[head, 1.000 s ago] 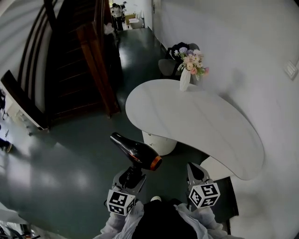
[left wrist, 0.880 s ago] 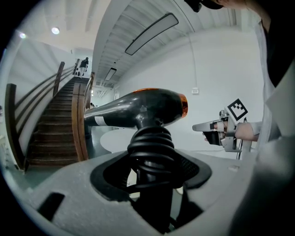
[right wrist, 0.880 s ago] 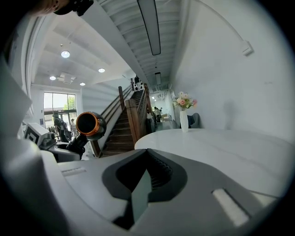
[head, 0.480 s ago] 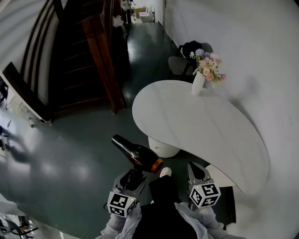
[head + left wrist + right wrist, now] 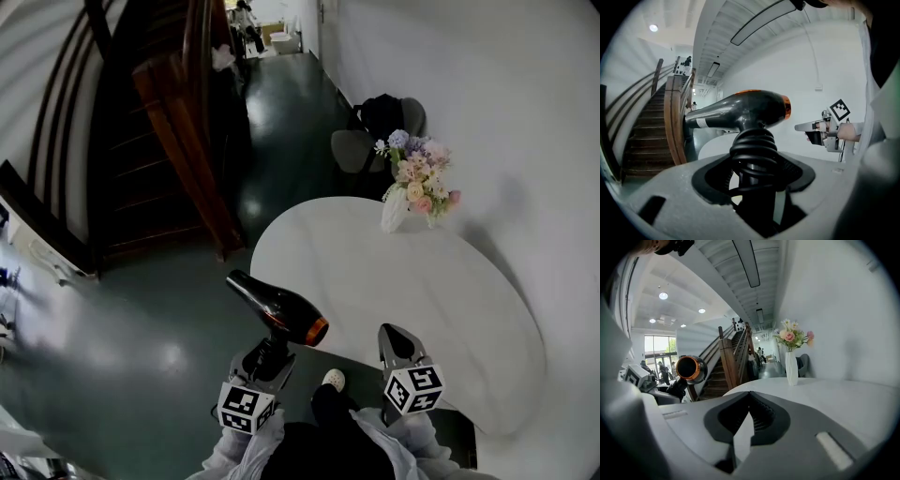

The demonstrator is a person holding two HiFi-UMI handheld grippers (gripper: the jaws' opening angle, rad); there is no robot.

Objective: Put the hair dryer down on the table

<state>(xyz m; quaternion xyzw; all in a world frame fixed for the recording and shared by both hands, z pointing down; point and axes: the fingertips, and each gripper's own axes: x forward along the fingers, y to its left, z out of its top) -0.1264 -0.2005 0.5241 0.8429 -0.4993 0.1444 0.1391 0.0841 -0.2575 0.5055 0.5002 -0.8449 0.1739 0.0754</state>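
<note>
A black hair dryer [image 5: 277, 308] with an orange ring at its rear hangs in the air over the dark floor, just left of the white table [image 5: 441, 309]. My left gripper [image 5: 269, 347] is shut on its handle, nozzle pointing away to the upper left. In the left gripper view the dryer's body [image 5: 740, 110] stands above the jaws, its cord coiled round the handle [image 5: 752, 150]. My right gripper [image 5: 395, 335] is shut and empty at the table's near edge. In the right gripper view its jaws meet at a point [image 5: 749, 399], with the dryer's rear [image 5: 690, 369] to the left.
A white vase [image 5: 394, 212] with pastel flowers [image 5: 419, 176] stands at the table's far edge by the wall. A grey chair [image 5: 361, 145] sits beyond it. A dark wooden staircase [image 5: 178, 141] rises at the left. The person's shoe [image 5: 333, 380] shows below the table's rim.
The person has stepped closer to the table, which now reaches down to the right gripper. The hair dryer stays held in the left gripper in the same pose.
</note>
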